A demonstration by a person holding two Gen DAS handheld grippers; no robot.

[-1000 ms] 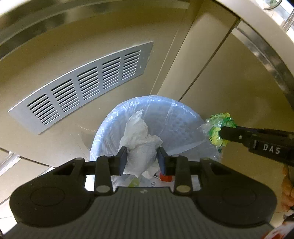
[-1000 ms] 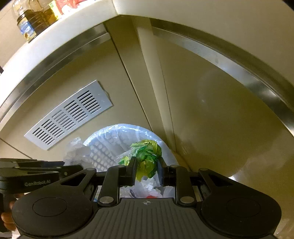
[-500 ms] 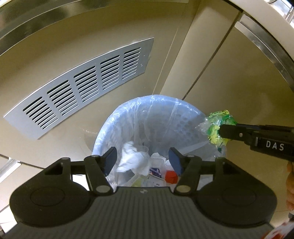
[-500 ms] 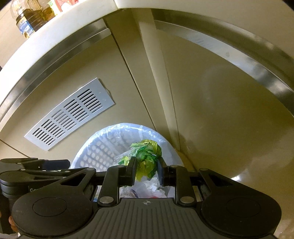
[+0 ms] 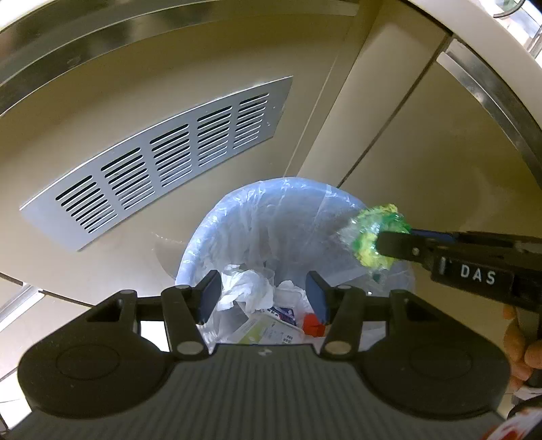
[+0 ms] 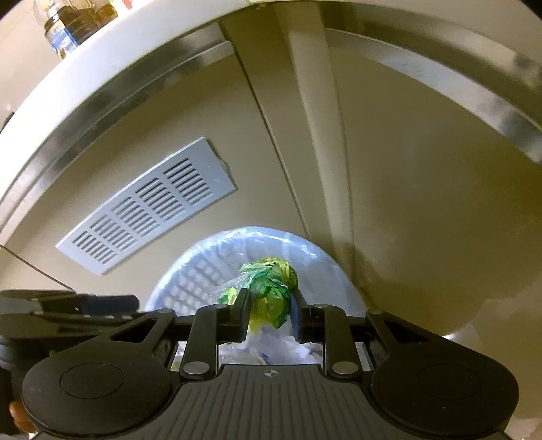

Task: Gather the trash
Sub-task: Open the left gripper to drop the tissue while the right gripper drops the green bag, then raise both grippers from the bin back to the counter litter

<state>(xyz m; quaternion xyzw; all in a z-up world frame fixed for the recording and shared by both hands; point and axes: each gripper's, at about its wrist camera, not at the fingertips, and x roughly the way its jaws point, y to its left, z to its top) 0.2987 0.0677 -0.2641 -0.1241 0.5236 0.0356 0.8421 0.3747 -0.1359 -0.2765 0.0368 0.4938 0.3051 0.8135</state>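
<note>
Left hand-held gripper (image 5: pixel 263 298) jaws apart and empty above the lined trash bin (image 5: pixel 250 216), crumpled tissue (image 5: pixel 245 291) lying inside, right hand-held gripper (image 6: pixel 269 313) easing open around a green wrapper (image 6: pixel 271 287) over the bin's rim

A home kitchen, seen low down by the cabinets.

We see glossy beige cabinet fronts (image 5: pixel 423 162) meeting in an inside corner, topped by a brushed metal strip (image 6: pixel 111 91) and a pale worktop edge (image 6: pixel 142 37). We make out bottles of oil (image 6: pixel 67 23) standing on that worktop. A silver slotted vent grille (image 5: pixel 162 159) is set into one cabinet panel. On the floor in the corner stands a small pale basket-style bin (image 5: pixel 237 216) lined with a clear bag, holding crumpled tissue (image 5: pixel 247 291) and packaging scraps (image 5: pixel 271 328).
</note>
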